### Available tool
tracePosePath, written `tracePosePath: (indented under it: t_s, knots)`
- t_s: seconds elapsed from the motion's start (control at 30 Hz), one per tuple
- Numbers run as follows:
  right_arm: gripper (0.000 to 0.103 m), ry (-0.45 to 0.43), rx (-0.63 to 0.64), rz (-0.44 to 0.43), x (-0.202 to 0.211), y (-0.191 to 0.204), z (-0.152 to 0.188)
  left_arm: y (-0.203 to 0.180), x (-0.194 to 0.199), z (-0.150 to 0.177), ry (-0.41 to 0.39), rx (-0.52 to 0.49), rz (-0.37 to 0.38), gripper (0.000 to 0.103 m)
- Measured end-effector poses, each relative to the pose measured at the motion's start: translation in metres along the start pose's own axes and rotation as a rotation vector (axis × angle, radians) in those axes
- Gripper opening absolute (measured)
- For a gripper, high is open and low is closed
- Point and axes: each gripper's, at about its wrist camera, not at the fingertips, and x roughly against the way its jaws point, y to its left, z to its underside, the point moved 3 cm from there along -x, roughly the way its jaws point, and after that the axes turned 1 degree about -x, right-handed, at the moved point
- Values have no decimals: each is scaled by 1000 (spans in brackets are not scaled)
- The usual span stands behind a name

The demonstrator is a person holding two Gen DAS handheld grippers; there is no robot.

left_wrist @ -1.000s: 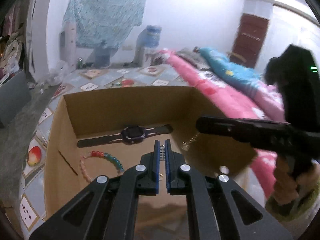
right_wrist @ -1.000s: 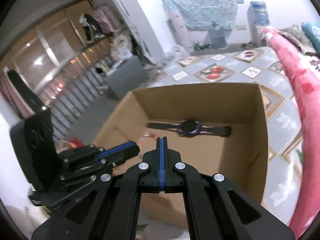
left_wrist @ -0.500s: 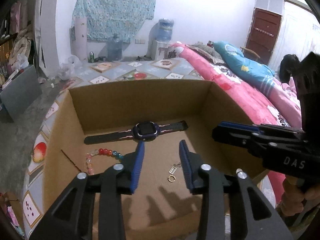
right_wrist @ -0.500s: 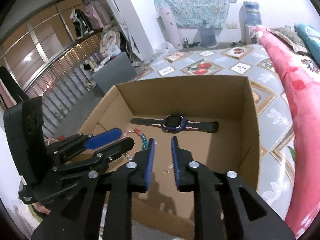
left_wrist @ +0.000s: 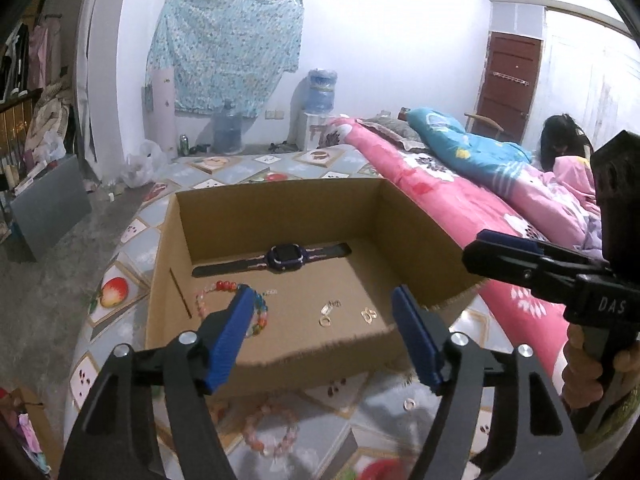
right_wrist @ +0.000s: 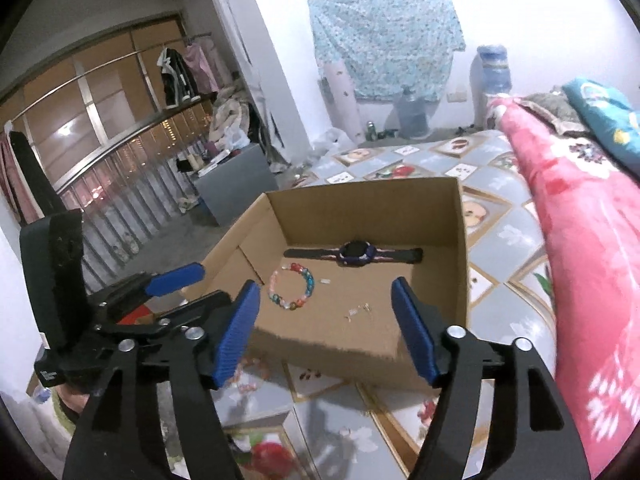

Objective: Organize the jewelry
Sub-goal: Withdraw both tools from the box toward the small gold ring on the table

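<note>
Cardboard box (left_wrist: 416,240), left gripper (left_wrist: 324,334) jaws opening, empty

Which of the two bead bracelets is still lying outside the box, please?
The pink bracelet on the mat, in front of the box's near wall. The multicoloured bracelet lies inside, beside the watch.

Matt cardboard box (left_wrist: 420,240) (torn front edge); glossy glass-like bead bracelet (right_wrist: 294,288); ribbed pads (left_wrist: 228,344).
</note>
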Motion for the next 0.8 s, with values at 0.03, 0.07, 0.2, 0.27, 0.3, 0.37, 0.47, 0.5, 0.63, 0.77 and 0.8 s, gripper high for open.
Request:
tracePosePath:
  t_s: [0.03,0.07,0.2,0.27,0.3,0.37,0.47,0.5,0.63,0.77,0.8]
  knots:
    - [70,3,0,7,3,1,4,-1,3,3,-1,-1,-1,72]
    - [70,7,-1,15,5,2,9,-1,5,5,-1,-2,-4,72]
    - [74,40,7,49,5,6,27,-4,13,19,0,-7,-13,74]
    - [76,69,27,82,3,10,38,-4,14,26,9,-5,-13,74]
    - [77,78,34,94,2,12,42,-3,14,30,12,-5,-16,74]
    - [79,103,49,121,-1,14,54,-2,14,36,24,-7,-25,75]
    - [83,136,61,164,-1,13,70,3,13,45,45,3,-32,76]
    - [84,149,64,178,-2,13,75,4,14,48,50,8,-34,77]
    - [86,197,74,233,-3,9,92,8,9,58,75,18,-49,78]
    - [88,243,69,261,-6,5,107,7,1,67,110,17,-54,79]
    - [88,254,71,268,-6,4,111,6,-2,70,124,12,-56,80]
